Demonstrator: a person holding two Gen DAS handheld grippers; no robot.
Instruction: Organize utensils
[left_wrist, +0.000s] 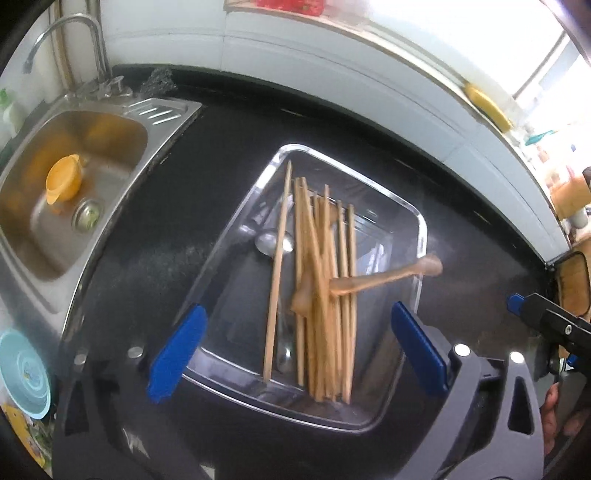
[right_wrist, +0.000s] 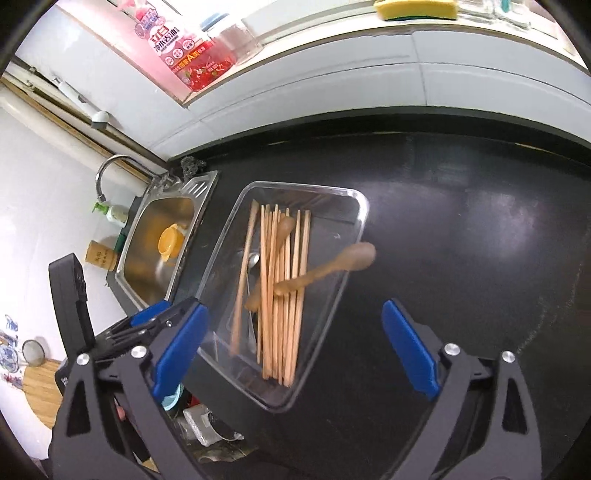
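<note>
A clear plastic tray (left_wrist: 421, 236) (right_wrist: 360, 218) lies on the black counter. In it lie several wooden chopsticks (left_wrist: 325, 295) (right_wrist: 284, 295), a metal spoon (left_wrist: 271, 242) and two wooden spoons. One wooden spoon (left_wrist: 391, 275) (right_wrist: 332, 266) lies across the chopsticks, its bowl over the tray's right rim. My left gripper (left_wrist: 295, 347) is open and empty above the tray's near end. My right gripper (right_wrist: 291, 347) is open and empty, also above the near end. The right gripper also shows in the left wrist view (left_wrist: 546, 321), and the left gripper in the right wrist view (right_wrist: 147, 321).
A steel sink (left_wrist: 122, 110) (right_wrist: 147, 266) with an orange cup (left_wrist: 64, 179) (right_wrist: 170, 243) and a tap (left_wrist: 74, 33) is at the left. A light blue plate (left_wrist: 24, 373) sits at the near left. A wooden board (left_wrist: 574, 284) stands at the right. A windowsill with a yellow sponge (right_wrist: 415, 8) runs behind.
</note>
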